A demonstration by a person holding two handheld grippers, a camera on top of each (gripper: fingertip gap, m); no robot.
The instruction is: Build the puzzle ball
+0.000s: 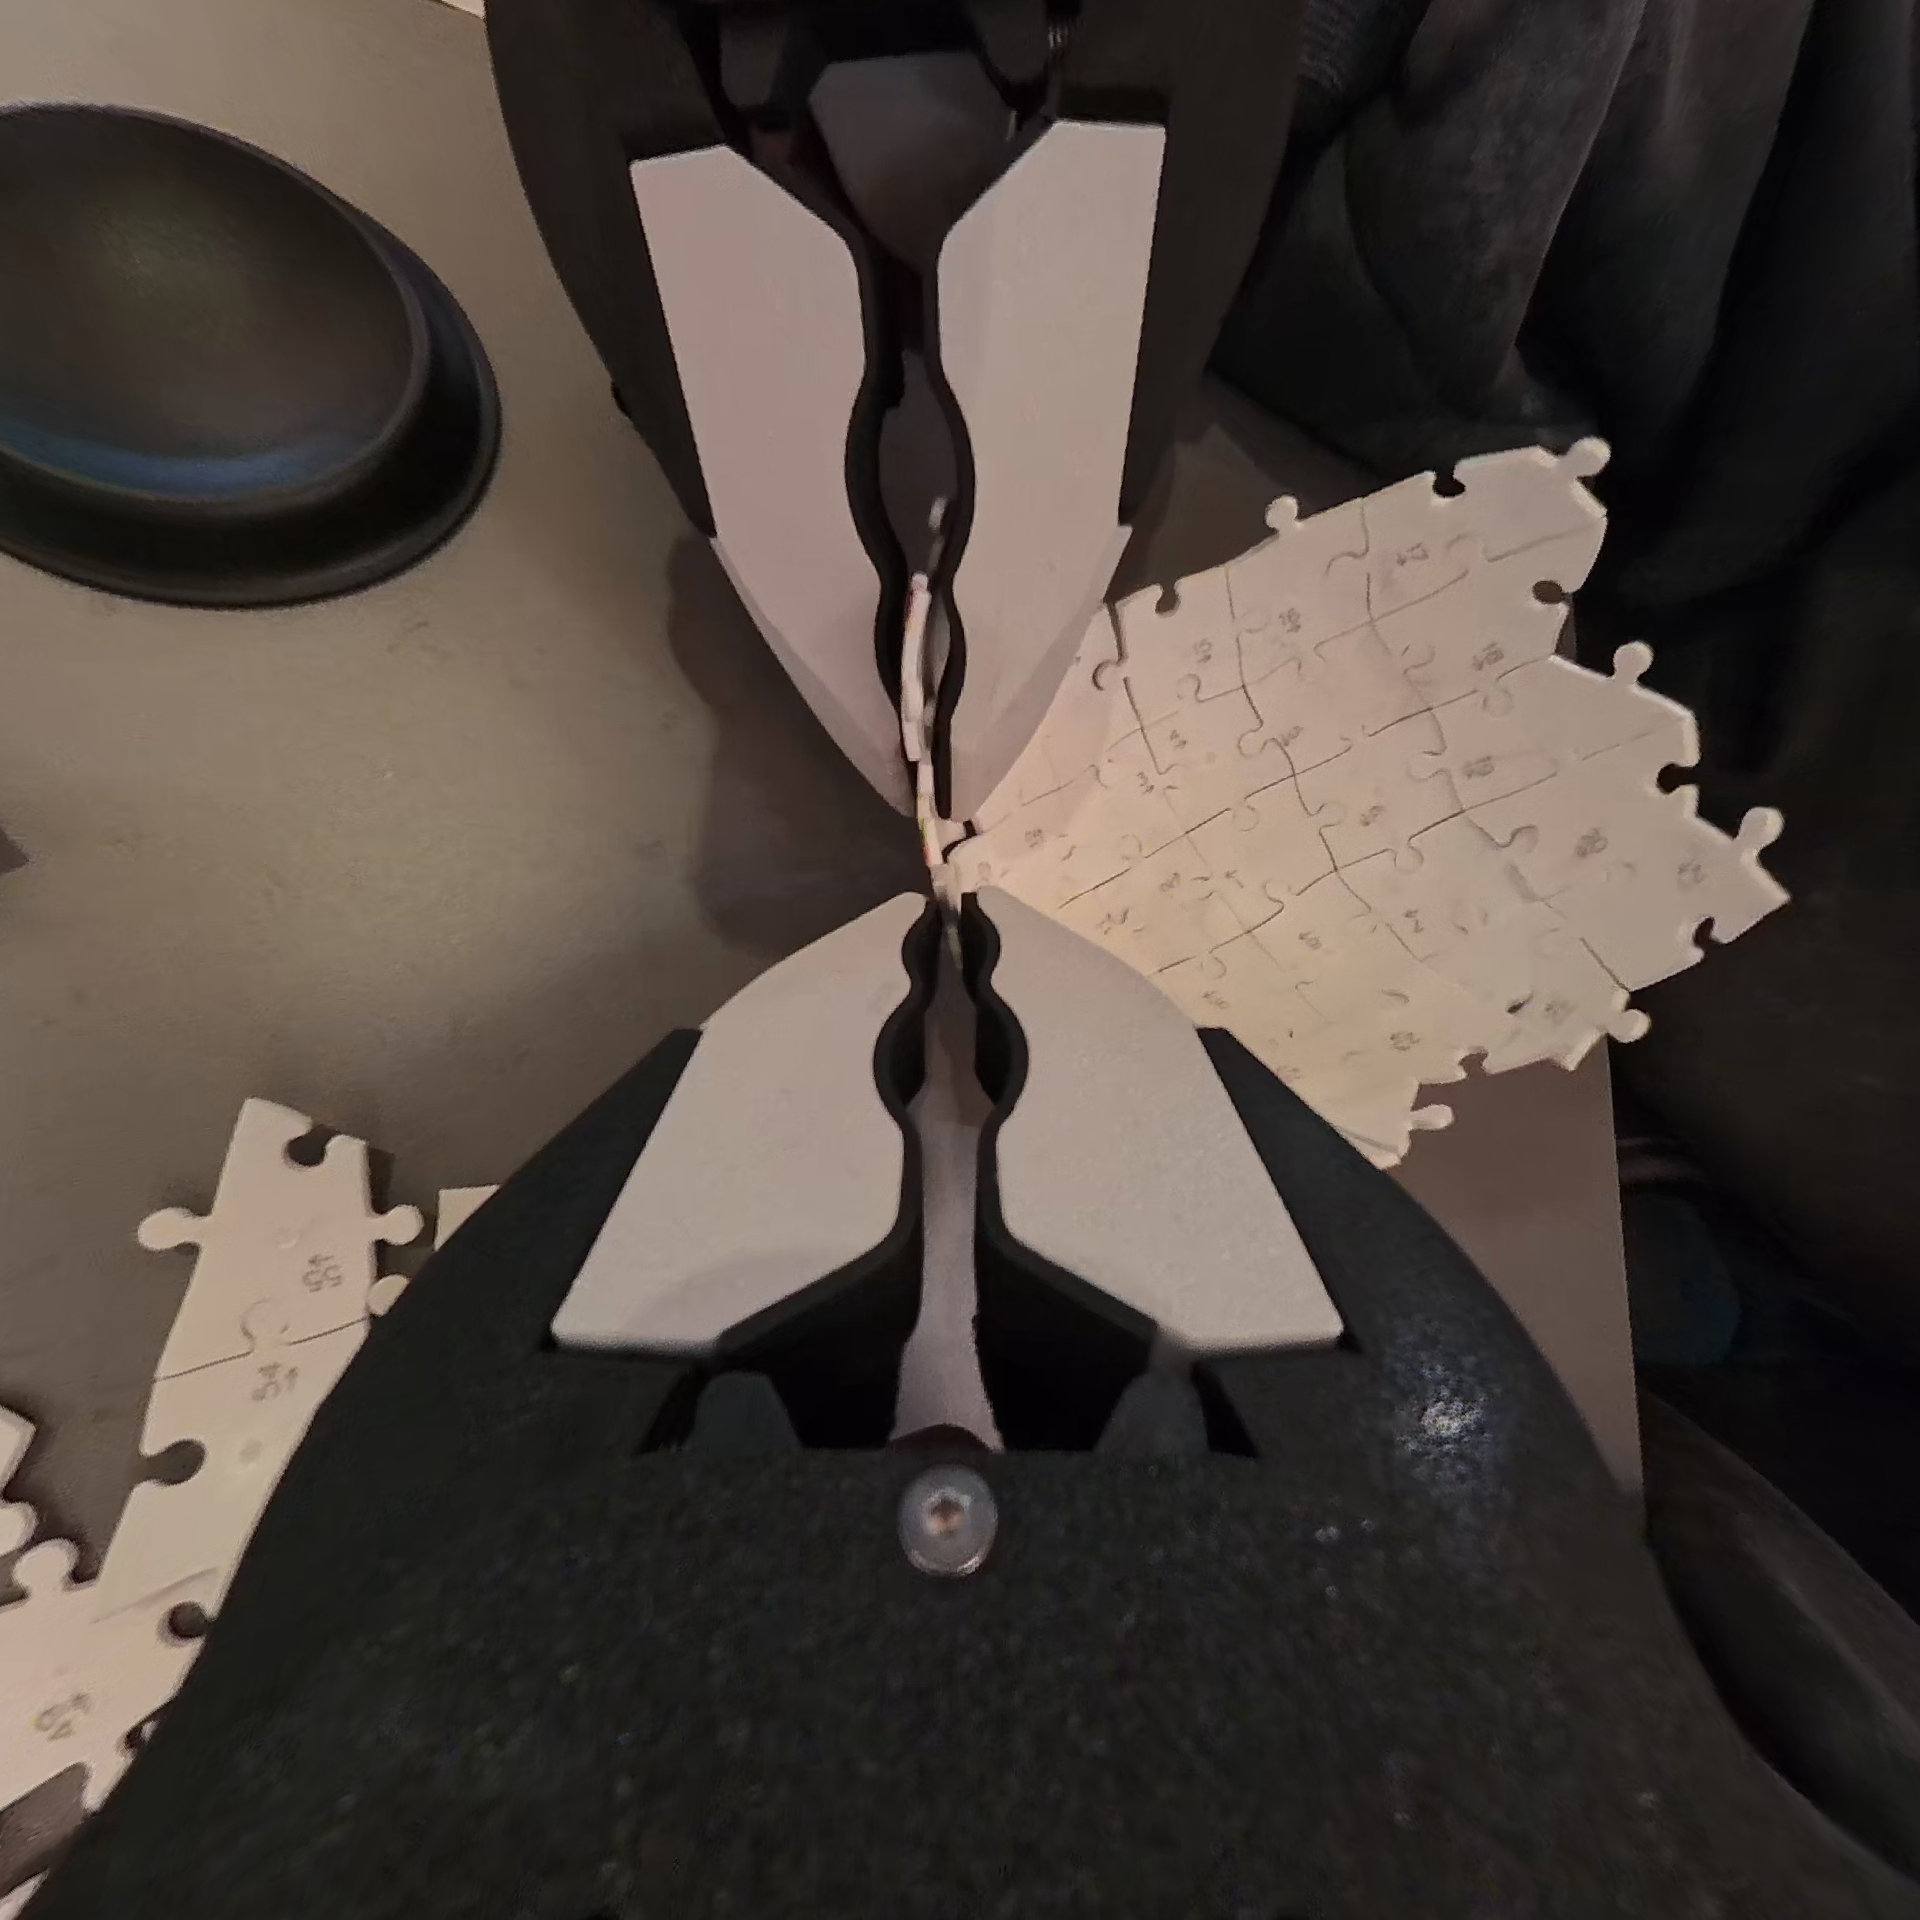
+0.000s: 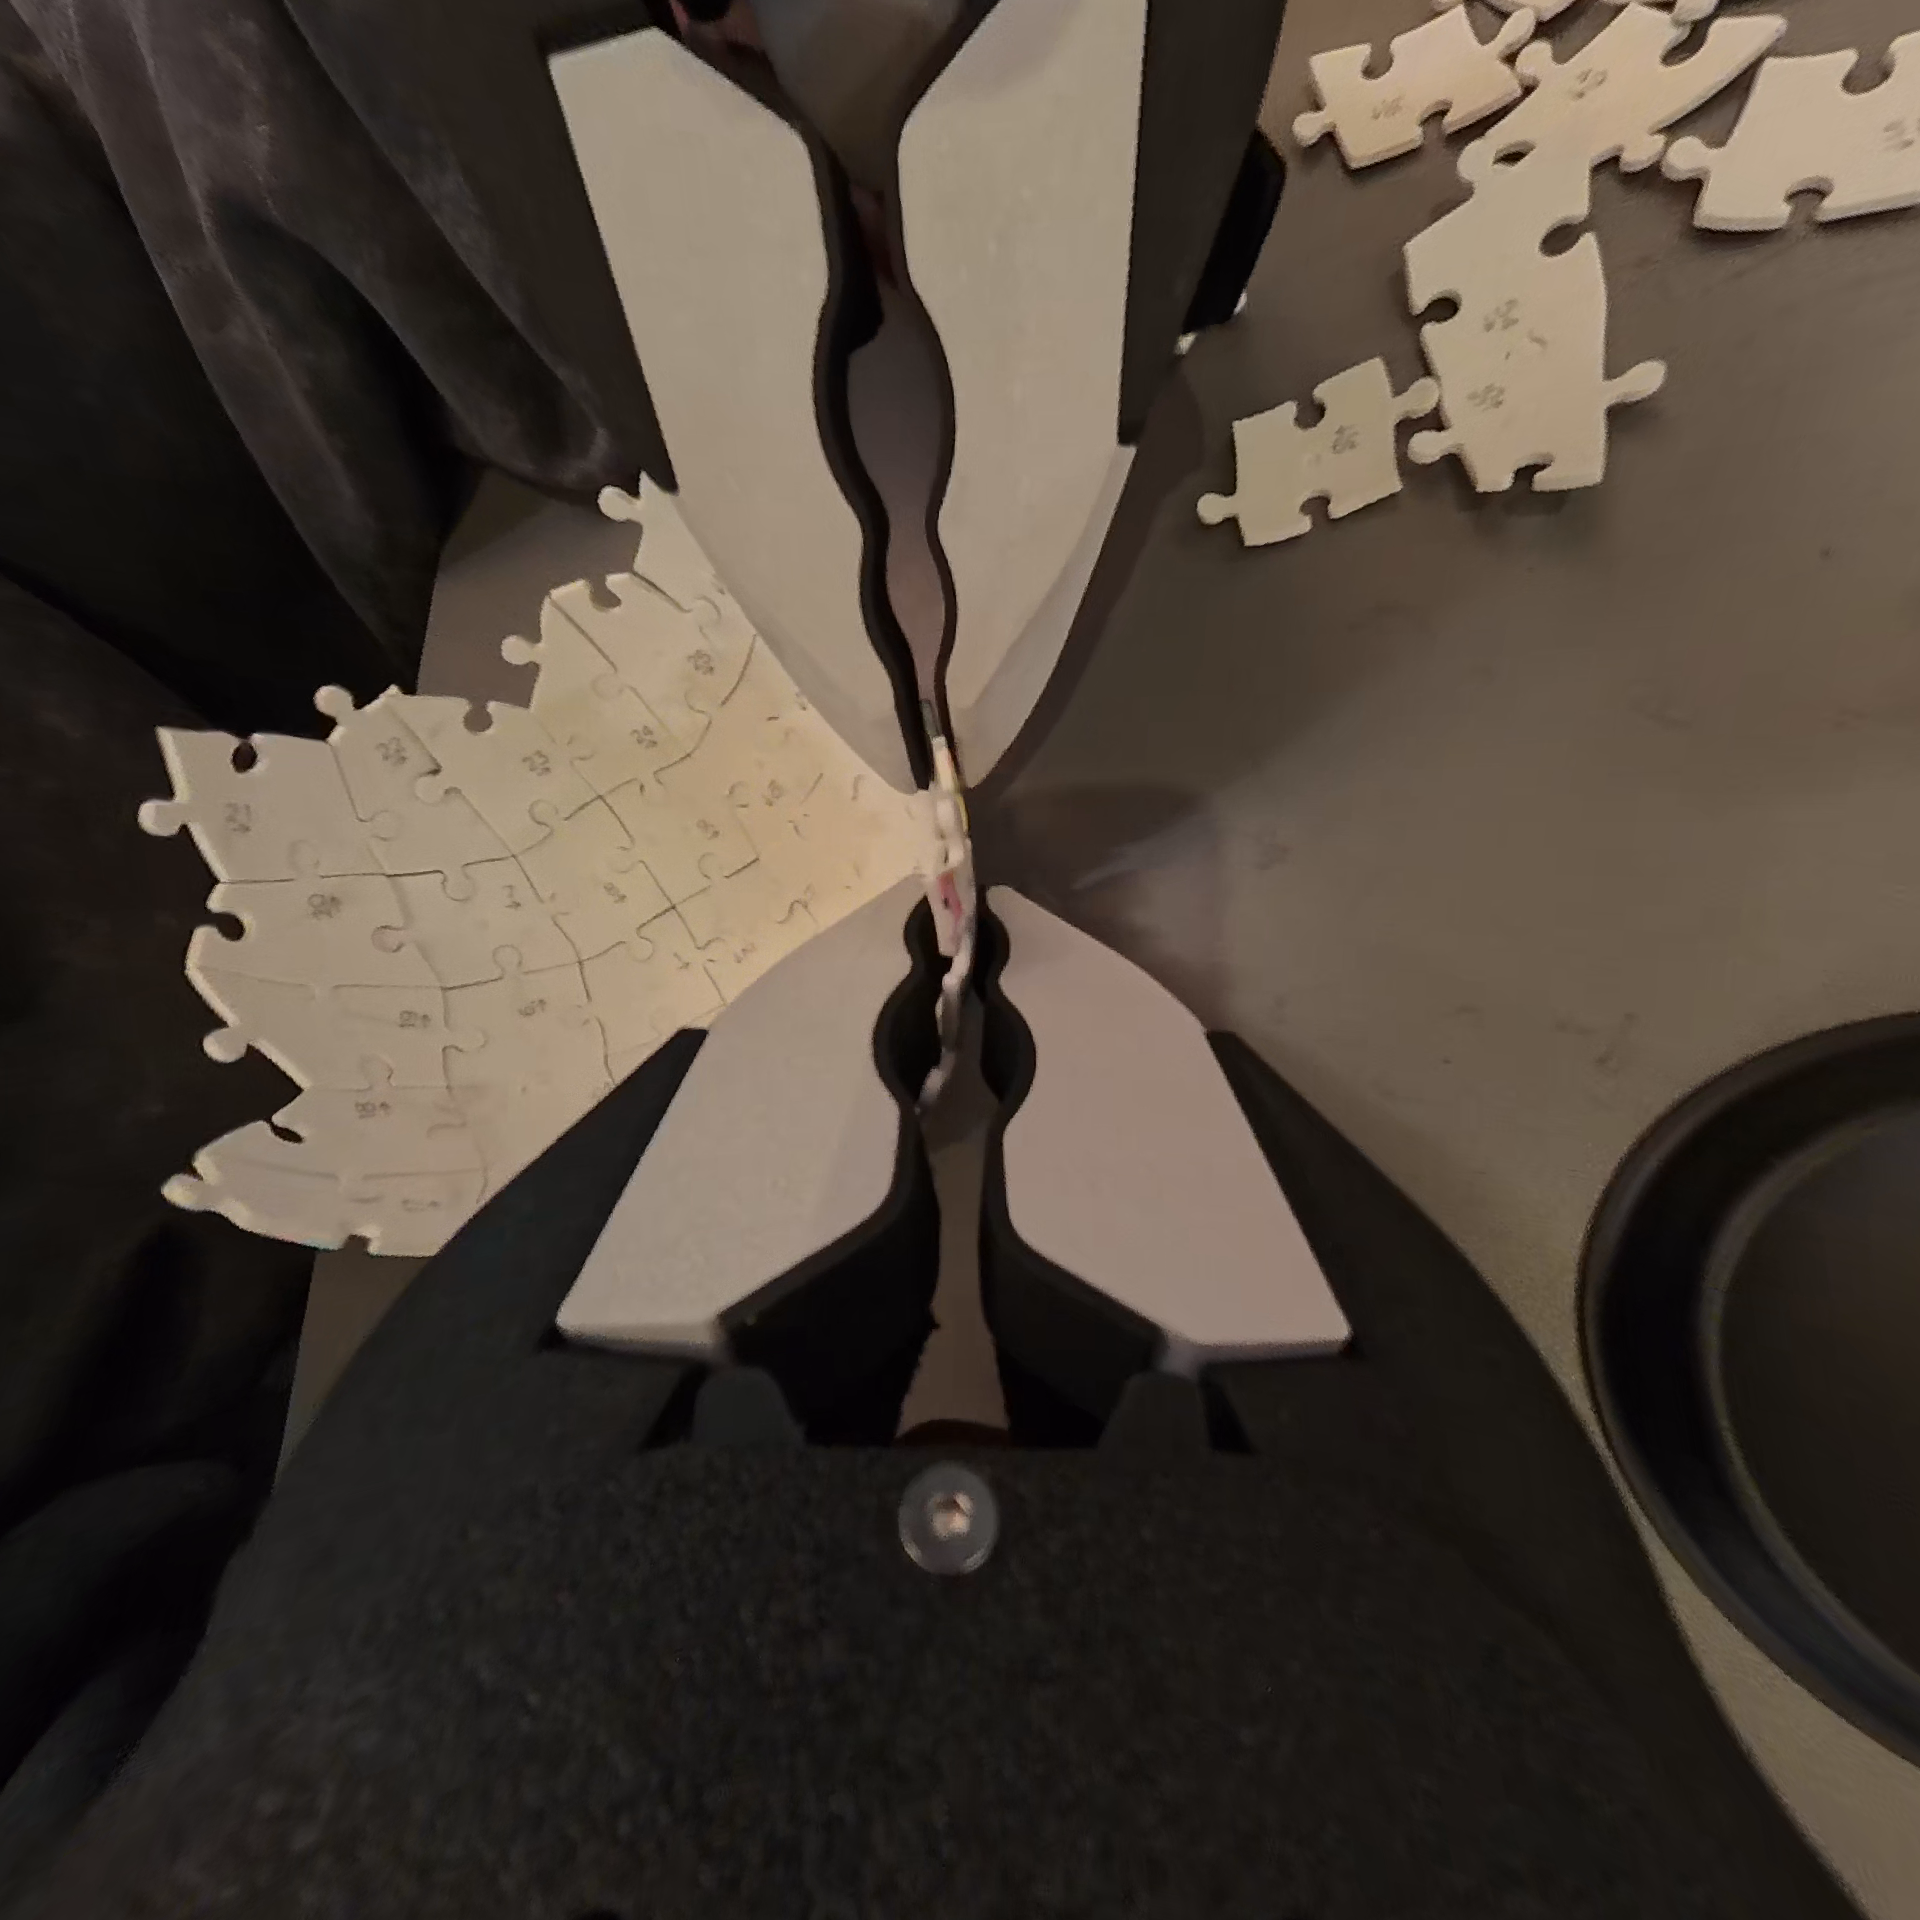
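A curved white assembled puzzle section (image 1: 1351, 831) made of several numbered pieces is held above the grey table (image 1: 364, 831). It spreads right in the left wrist view and left in the right wrist view (image 2: 499, 914). My left gripper (image 1: 951, 914) is shut on the section's near edge, seen edge on. My right gripper (image 2: 961, 920) faces it tip to tip and is shut on the same edge, with a thin strip of puzzle between its pads. Each gripper shows at the top of the other's view: the right (image 1: 925, 790) and the left (image 2: 935, 774).
A round black dish (image 1: 208, 343) sits on the table; it also shows in the right wrist view (image 2: 1766, 1351). Loose white pieces and short joined strips lie on the table (image 1: 260, 1351) (image 2: 1507, 312). A person's dark clothing (image 1: 1662, 260) (image 2: 260, 312) is right behind the section. Left and right tips are no more than a few centimetres apart.
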